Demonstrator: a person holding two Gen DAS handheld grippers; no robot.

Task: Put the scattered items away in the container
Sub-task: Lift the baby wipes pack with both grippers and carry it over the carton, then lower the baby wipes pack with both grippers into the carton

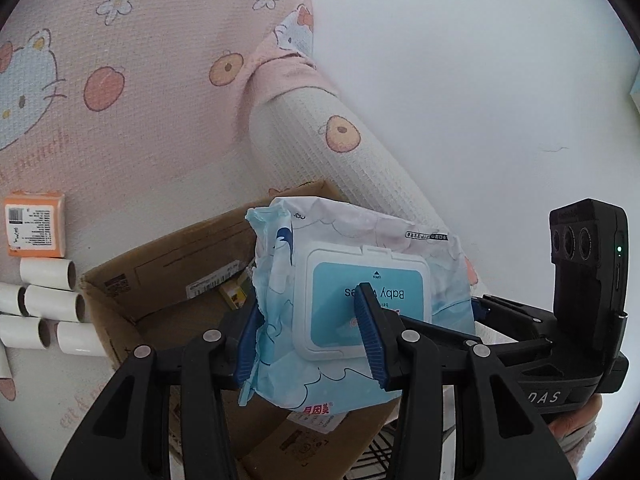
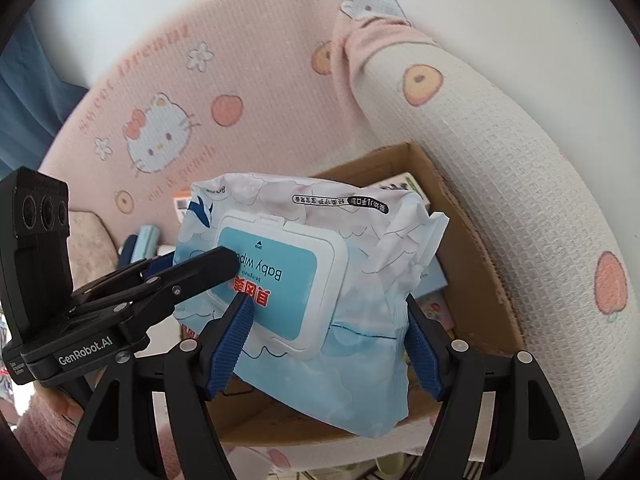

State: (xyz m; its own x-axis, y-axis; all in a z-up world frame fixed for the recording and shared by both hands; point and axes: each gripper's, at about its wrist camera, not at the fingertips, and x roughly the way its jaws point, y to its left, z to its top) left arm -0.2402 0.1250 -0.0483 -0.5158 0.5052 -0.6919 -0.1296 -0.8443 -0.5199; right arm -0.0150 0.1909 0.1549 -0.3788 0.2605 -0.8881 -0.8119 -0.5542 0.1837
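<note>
So the whole scene sits on a pink waffle-weave blanket (image 1: 160,92) printed with cartoon cats, peaches and little flowers, with a rolled-up white section of the same fabric (image 2: 500,152) curving along the far side of an open cardboard box (image 1: 132,280). Both tongs are clamped onto the same pack of baby wipes (image 1: 360,300), holding it up right over the box opening. The left tongs (image 1: 312,328) pinch one crinkled end of the pack, one blue pad behind the wrapper edge and the other pressing on the white flip lid. The right tongs (image 2: 332,340) grip the other end, with one pad on the lid's label and the other tucked against the side of the soft blue wrapper. The pack is tilted, its lid facing the cameras and the text upside down. Inside the box you can make out a few small things at the bottom, including a yellow one (image 1: 236,296), but they're too hidden to call. Off to the left of the box, out on the blanket, there's a bunch of white cardboard tubes (image 1: 48,304) lying together and an orange packet (image 1: 35,230) with a barcode just above them.
</note>
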